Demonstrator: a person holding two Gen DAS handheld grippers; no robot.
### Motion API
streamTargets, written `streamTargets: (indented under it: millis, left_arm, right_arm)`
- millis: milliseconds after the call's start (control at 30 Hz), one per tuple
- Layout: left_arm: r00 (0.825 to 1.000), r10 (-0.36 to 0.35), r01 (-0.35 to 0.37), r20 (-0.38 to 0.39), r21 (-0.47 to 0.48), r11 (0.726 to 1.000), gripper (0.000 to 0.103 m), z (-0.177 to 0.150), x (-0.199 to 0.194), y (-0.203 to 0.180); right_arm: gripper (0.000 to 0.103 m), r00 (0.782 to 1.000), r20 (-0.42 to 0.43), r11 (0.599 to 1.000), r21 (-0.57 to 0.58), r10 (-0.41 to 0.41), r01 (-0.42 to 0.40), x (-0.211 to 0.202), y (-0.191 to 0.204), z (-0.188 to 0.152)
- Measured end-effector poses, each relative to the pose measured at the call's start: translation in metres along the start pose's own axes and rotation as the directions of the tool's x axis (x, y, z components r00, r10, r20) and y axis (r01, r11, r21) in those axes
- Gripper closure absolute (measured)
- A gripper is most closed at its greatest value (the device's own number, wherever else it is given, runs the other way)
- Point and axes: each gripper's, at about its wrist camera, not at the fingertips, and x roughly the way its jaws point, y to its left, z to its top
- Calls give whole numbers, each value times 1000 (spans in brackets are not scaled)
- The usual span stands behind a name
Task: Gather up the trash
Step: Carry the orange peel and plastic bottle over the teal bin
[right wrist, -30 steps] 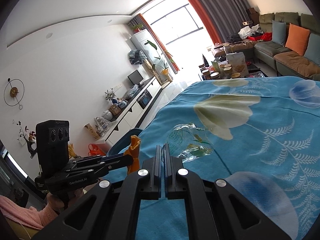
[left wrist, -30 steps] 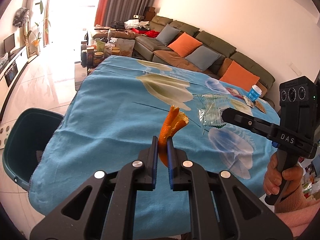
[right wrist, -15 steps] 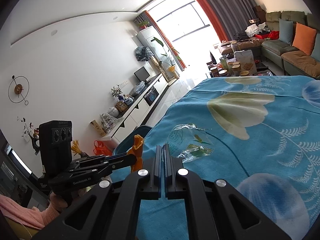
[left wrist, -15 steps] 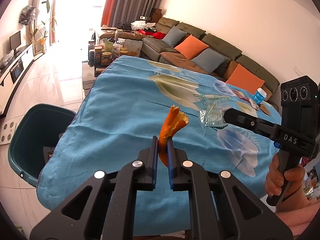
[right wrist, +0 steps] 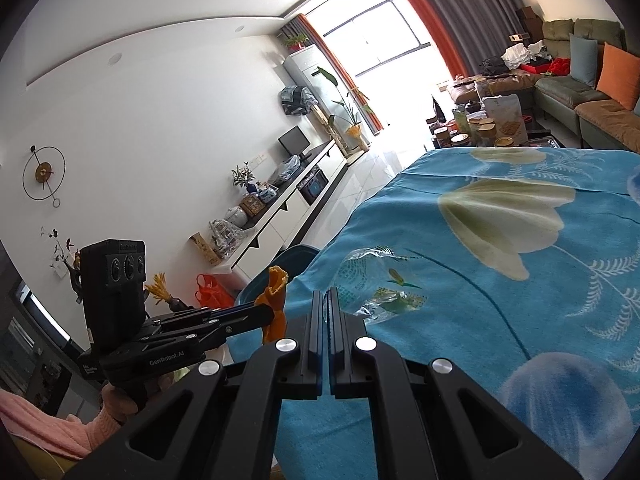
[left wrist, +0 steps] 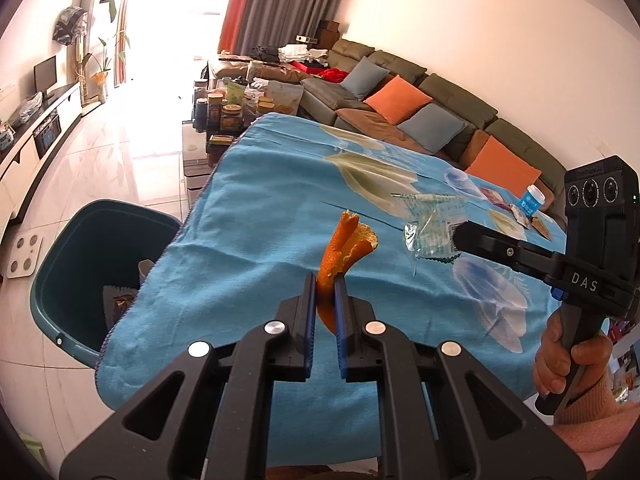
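My left gripper (left wrist: 325,280) is shut on an orange peel (left wrist: 344,248) and holds it above the blue tablecloth (left wrist: 260,208); the peel also shows in the right wrist view (right wrist: 274,300). My right gripper (right wrist: 325,296) is shut on a clear plastic wrapper (right wrist: 376,284) and holds it off the cloth; the wrapper also shows in the left wrist view (left wrist: 432,232). A dark green trash bin (left wrist: 80,264) stands on the floor at the table's left edge, with some trash inside.
A small blue-capped bottle (left wrist: 530,204) and several wrappers (left wrist: 516,210) lie at the table's far right. A low table with jars (left wrist: 224,108) and a sofa (left wrist: 400,96) stand beyond. A white scale (left wrist: 22,256) lies on the floor.
Both grippers have moved left toward the bin with their loads. The bin shows more fully in the left wrist view.
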Motion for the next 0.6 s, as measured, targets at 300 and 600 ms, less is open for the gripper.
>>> streamTargets:
  millis: [300,600]
  left_arm:
    - [1000,23,-22,12,-22,1000,94,-2,-8,12]
    - [999,48,-47,21,-49,998,94,-3,-14,27]
  right_arm:
    - [102,1000,-17,1000,-11,20,-20,12,6,2]
    - [102,998,-39,998,-28,49,-50,25,16,4]
